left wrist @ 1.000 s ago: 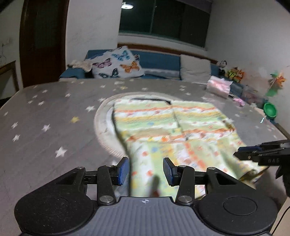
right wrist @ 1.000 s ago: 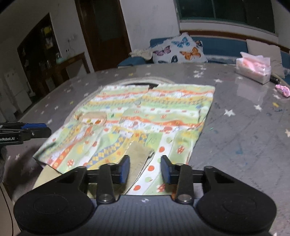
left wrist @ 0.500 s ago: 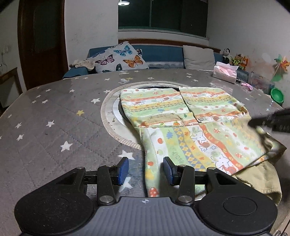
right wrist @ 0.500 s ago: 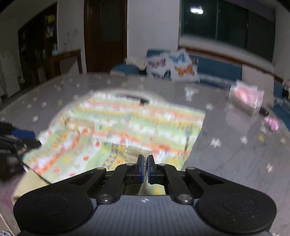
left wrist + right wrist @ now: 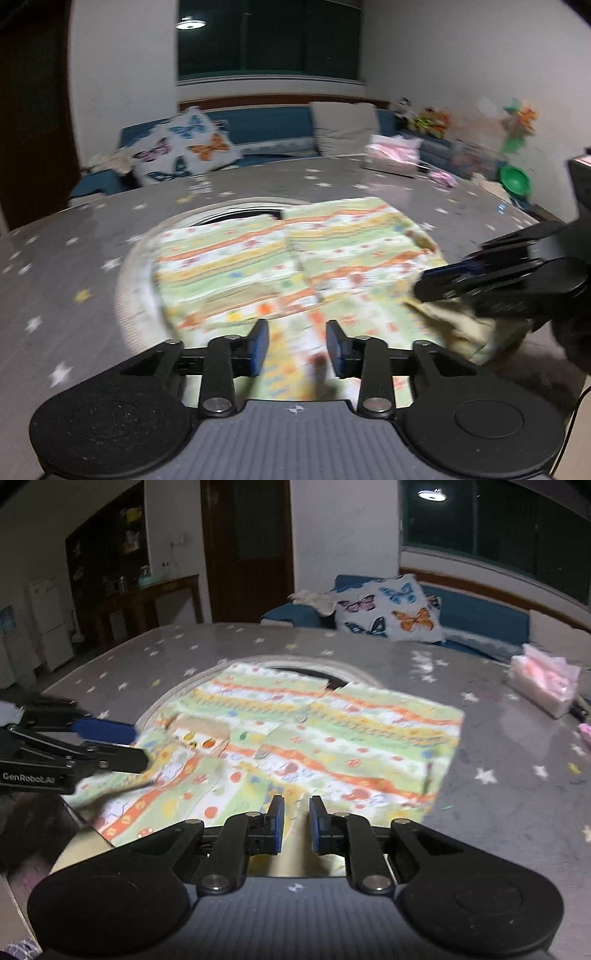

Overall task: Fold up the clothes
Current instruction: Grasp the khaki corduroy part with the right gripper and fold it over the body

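Observation:
A child's garment [image 5: 295, 258] striped in green, orange and yellow lies spread flat on the round table [image 5: 74, 266]. My left gripper [image 5: 296, 347] is open, hovering over the garment's near left part. In the right wrist view it [image 5: 110, 744] sits by the garment's left corner. My right gripper [image 5: 296, 823] has its jaws parted by a narrow gap, and the garment's [image 5: 314, 738] near edge shows between them. From the left wrist view the right gripper [image 5: 432, 282] hangs just above a raised khaki fold [image 5: 454, 325]. Both views are motion-blurred.
The table's grey star-print cover [image 5: 517, 757] has a pale ring at its middle under the garment. A pink tissue pack [image 5: 543, 686] sits at the far right, near a green bowl [image 5: 513, 181]. A butterfly pillow [image 5: 391, 609] lies on the blue sofa behind.
The right gripper was open a second ago, fully shut half a second ago, and now shows a narrow gap. The left gripper stayed open and swung across the garment's near edge.

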### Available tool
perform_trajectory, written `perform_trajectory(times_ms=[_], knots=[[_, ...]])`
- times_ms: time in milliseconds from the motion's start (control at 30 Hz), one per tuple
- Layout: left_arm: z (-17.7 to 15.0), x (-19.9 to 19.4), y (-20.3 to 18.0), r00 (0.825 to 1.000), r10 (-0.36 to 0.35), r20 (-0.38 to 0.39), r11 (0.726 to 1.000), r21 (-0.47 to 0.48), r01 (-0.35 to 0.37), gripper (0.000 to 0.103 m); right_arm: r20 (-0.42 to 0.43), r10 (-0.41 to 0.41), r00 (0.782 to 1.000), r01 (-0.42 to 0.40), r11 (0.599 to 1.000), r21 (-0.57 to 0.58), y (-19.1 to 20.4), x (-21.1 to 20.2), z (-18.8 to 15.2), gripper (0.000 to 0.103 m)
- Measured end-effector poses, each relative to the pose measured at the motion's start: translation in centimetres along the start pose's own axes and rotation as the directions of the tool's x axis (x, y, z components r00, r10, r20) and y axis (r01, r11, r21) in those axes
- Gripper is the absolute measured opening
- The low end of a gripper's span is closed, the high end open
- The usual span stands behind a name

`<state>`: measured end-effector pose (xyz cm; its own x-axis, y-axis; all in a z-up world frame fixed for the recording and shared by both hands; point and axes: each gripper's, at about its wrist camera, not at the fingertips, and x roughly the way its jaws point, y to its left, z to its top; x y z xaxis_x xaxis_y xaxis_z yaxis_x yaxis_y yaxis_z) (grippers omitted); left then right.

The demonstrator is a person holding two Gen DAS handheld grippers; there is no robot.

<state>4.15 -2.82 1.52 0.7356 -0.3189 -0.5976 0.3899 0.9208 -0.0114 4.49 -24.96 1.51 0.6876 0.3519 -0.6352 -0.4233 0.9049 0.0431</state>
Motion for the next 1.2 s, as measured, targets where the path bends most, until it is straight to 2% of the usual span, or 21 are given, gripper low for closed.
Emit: perform_trajectory(times_ms=[133, 267, 367, 433, 467, 600, 767, 967, 1067, 1200], knots=[[-0.1, 2.1, -1.2, 0.999, -0.024, -0.035, 0.999, 0.046, 0.026, 0.025, -0.022, 0.015, 1.0, -0.015, 1.0, -0.008, 0.0, 0.7, -0.4, 0.018], [-1.3, 2.9, -1.9, 1.0, 0.011, -0.027, 0.993, 0.114, -0.008, 0.025, -0.039, 0.027, 0.999, -0.027, 1.0, -0.012, 0.0, 1.1, -0.7, 0.019], [-0.7, 2.1, -1.8, 1.0, 0.008, -0.024, 0.995, 0.1, -0.005, 0.025, -0.022, 0.028, 0.999, -0.029, 0.999, -0.02, 0.2, 0.2, -0.5, 0.022], [-0.5, 1.5, -2.0, 1.0, -0.009, -0.005, 0.994, 0.11, 0.009, 0.025, -0.011, 0.049, 0.999, -0.049, 0.998, -0.041, 0.8, -0.3, -0.4, 0.03], [-0.4, 1.3, -2.3, 1.0, -0.017, 0.002, 0.993, 0.12, 0.017, 0.025, -0.012, 0.053, 0.999, -0.054, 0.997, -0.054, 1.1, -0.4, -0.5, 0.037], [-1.2, 1.8, -3.4, 1.0, -0.025, -0.013, 0.985, 0.168, 0.027, 0.026, -0.037, 0.054, 0.998, -0.057, 0.995, -0.084, 1.7, -0.2, -1.3, 0.037], [-1.7, 0.7, -2.9, 1.0, -0.017, -0.008, 0.985, 0.171, 0.018, 0.027, -0.053, 0.043, 0.998, -0.047, 0.996, -0.08, 1.3, -1.5, -2.8, 0.037], [-3.1, -2.6, -1.3, 0.999, 0.038, 0.002, 0.986, 0.161, -0.037, 0.027, -0.051, 0.039, 0.998, -0.041, 0.998, -0.042, 0.6, -3.4, -4.5, 0.036], [-4.4, -4.1, -1.0, 0.997, 0.08, -0.005, 0.974, 0.212, -0.077, 0.033, -0.048, 0.029, 0.998, -0.031, 0.999, -0.03, 0.3, -4.3, -4.9, 0.035], [-6.1, -6.0, -1.2, 0.991, 0.132, -0.007, 0.942, 0.312, -0.123, 0.04, -0.018, 0.015, 1.0, -0.015, 0.999, -0.039, 0.2, -5.8, -5.0, 0.035]])
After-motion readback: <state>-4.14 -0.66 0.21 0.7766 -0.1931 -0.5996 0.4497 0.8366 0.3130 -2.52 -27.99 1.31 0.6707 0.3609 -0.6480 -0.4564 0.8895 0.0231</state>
